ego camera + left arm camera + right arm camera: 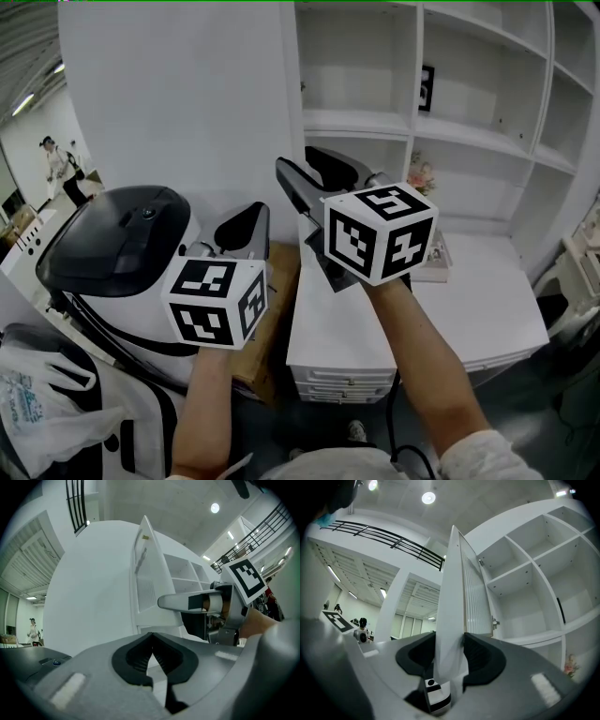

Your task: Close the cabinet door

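Cabinet door [289, 84] stands swung out from its white shelving cabinet [412, 122] in the upper half of the head view, seen almost edge-on. The right gripper [305, 169], at frame centre, is clamped to the door's free edge.

In the right gripper view the door's edge rises straight up between the jaws. Its plain white face lies against the left pad and its ribbed inner face against the right. Two hinges show farther along, where the door meets the cabinet's open shelves.

The left gripper [246, 214], lower and to the left in the head view, points toward a broad white wall panel [169, 103] just left of the door. Its own view shows the jaws pressed together at the tips with nothing between them. The door stands upright beyond, with a finger of the right gripper reaching in from the right.

Bare forearms run from both grippers to the bottom edge of the frame. Below the cabinet sits a white table [487, 309] with drawers [337, 380]; a book [436, 258] lies on it, with a small bunch of flowers [422, 173] behind. A black-and-white machine [122, 244] fills the left of the frame, and a person [61, 169] stands far off at the left edge.
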The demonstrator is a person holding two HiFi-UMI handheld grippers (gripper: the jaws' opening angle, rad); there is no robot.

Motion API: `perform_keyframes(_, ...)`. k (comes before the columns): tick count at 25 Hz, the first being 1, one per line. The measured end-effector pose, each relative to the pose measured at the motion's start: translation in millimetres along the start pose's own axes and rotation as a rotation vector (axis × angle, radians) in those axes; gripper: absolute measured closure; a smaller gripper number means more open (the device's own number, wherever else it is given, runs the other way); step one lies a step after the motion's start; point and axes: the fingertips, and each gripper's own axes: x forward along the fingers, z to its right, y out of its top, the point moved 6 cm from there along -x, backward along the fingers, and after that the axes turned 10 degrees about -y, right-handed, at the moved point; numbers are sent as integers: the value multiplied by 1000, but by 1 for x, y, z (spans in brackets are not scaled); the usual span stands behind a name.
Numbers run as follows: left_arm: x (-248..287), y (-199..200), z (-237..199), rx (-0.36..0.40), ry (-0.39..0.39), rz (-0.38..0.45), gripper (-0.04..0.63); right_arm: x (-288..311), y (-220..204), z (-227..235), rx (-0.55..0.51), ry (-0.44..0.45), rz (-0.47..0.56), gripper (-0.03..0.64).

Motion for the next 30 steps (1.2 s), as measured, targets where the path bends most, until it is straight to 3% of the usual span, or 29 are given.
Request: perform_keyframes(30, 75, 12, 58, 7, -55, 0, 597, -41, 11, 102, 19, -27, -25, 514)
